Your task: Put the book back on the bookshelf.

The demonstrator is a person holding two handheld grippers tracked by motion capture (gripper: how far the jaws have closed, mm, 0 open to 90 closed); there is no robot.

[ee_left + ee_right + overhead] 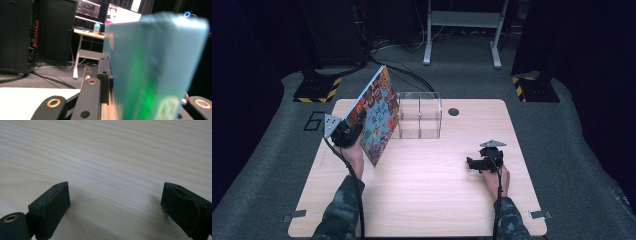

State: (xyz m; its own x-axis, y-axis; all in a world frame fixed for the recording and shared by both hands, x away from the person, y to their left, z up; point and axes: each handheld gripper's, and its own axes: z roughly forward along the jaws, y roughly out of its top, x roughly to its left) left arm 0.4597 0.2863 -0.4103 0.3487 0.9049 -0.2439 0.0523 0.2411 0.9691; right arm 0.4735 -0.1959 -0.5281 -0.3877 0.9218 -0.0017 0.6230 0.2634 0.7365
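While the left gripper [354, 127] hangs above the left side of the table [422, 200], its jaws are clamped on a thin, colourful picture book [379, 117]. The book stands on edge in the air, tilted, with its top corner leaning away toward the far left and its lower corner pointing down at the tabletop, clear of the wood. Its bright cover faces right, toward a clear plastic box [419, 115] that sits at the far middle of the table. The box has a divider through its middle, and the book's right edge comes just beside the box's left wall; whether they touch cannot be told. In the left gripper view the book [155, 70] appears as a blurred blue-green slab pressed flat against the black jaw on the left of that picture, with a desk and lit screens far behind it.

On the right side of the table the right gripper [474, 162] lies low over the wood, pointing left, well apart from the book and the box. Its jaws stand wide with nothing between them, and the right gripper [115, 202] view shows bare wood grain in the gap. A small dark round hole [453, 111] marks the tabletop just right of the box.
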